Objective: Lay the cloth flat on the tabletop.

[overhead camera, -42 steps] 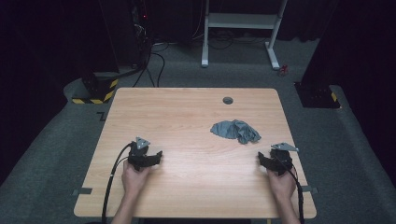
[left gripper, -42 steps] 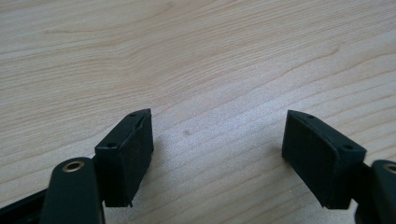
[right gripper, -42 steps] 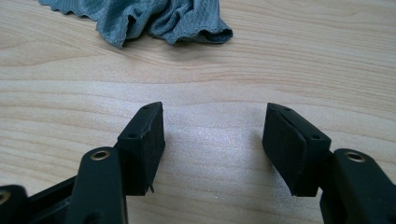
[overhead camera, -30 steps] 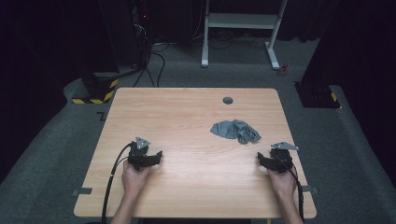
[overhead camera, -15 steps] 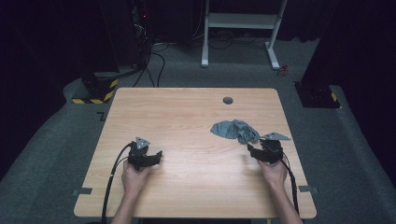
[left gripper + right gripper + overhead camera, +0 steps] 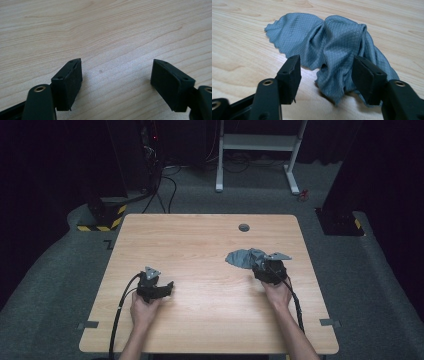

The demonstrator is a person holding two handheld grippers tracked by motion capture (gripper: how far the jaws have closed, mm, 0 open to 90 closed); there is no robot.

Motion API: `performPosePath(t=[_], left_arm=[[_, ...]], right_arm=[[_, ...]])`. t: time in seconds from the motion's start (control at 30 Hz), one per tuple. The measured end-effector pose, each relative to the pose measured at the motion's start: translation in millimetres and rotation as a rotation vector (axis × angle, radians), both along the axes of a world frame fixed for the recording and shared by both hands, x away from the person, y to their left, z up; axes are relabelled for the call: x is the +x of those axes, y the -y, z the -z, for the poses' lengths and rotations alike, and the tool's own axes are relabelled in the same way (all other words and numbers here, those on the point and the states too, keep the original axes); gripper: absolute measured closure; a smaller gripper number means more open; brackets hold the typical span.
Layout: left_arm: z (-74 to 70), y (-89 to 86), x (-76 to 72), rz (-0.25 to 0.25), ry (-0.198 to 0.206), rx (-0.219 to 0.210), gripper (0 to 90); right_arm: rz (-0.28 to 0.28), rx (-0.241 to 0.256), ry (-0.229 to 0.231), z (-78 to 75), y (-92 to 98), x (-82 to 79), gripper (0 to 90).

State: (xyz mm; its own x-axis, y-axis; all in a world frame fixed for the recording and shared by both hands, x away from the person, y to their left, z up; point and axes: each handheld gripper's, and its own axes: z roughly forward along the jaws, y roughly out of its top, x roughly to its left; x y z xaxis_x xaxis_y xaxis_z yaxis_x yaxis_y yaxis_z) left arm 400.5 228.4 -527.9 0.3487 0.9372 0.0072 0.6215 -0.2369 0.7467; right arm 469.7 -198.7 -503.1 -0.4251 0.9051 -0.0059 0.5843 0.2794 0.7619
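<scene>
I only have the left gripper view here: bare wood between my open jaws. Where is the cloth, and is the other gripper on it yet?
Observer: The grey cloth lies crumpled on the right half of the table, well away from your left gripper.
Operator: And the right one?
Observer: The right gripper is at the cloth's near edge, jaws open, with a bunched fold lying between them.
Operator: Is it gripping anything?
Observer: No. In the right gripper view the jaws stand wide apart on either side of the fold, not closed on it.
Operator: Anything else on the table?
Observer: A small dark round spot near the far edge, beyond the cloth.
</scene>
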Motion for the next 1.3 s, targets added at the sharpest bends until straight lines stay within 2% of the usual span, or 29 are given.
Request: performPosePath(t=[0.13, 0.23, 0.33, 0.4, 0.6, 0.67, 0.83, 0.97, 1.1, 1.3], left_arm=[[0.0, 0.0, 0.1, 0.0, 0.0, 0.0, 25.9], [0.1, 0.1, 0.0, -0.001, 0.0, -0.003, 26.0], [0.1, 0.1, 0.0, -0.002, 0.0, -0.003, 26.0], [0.1, 0.0, 0.1, -0.002, 0.0, -0.002, 26.1], [0.1, -0.1, 0.2, -0.003, 0.001, -0.002, 26.2], [-0.2, -0.4, 0.1, -0.001, -0.004, -0.001, 26.4], [-0.1, -0.2, 0.1, -0.003, -0.002, 0.001, 26.6], [-0.1, -0.2, 0.1, -0.003, -0.001, 0.001, 26.6], [-0.2, -0.3, 0.2, -0.002, -0.003, 0.001, 26.7], [0.0, -0.2, 0.2, -0.003, -0.001, 0.001, 26.7]], right_arm=[[0.005, -0.014, -0.036, 7.6, -4.9, 7.5, 48.5], [0.016, -0.03, -0.057, 10.9, -8.7, 11.0, 63.1], [0.003, -0.053, -0.063, 12.6, -11.3, 12.7, 76.2], [-0.009, -0.045, -0.069, 12.5, -11.1, 13.4, 84.9], [-0.043, -0.024, -0.075, 9.9, -12.4, 12.9, 88.1], [-0.063, -0.018, -0.062, 6.9, -15.8, 9.9, 88.3], [-0.14, 0.01, -0.039, -5.7, -28.6, -0.2, 88.4], [-0.182, 0.06, -0.036, -13.0, -35.6, -6.6, 88.4], [-0.235, 0.056, -0.037, -18.3, -44.4, -11.8, 88.4], [-0.29, 0.081, -0.041, -21.9, -58.6, -20.3, 88.4]])
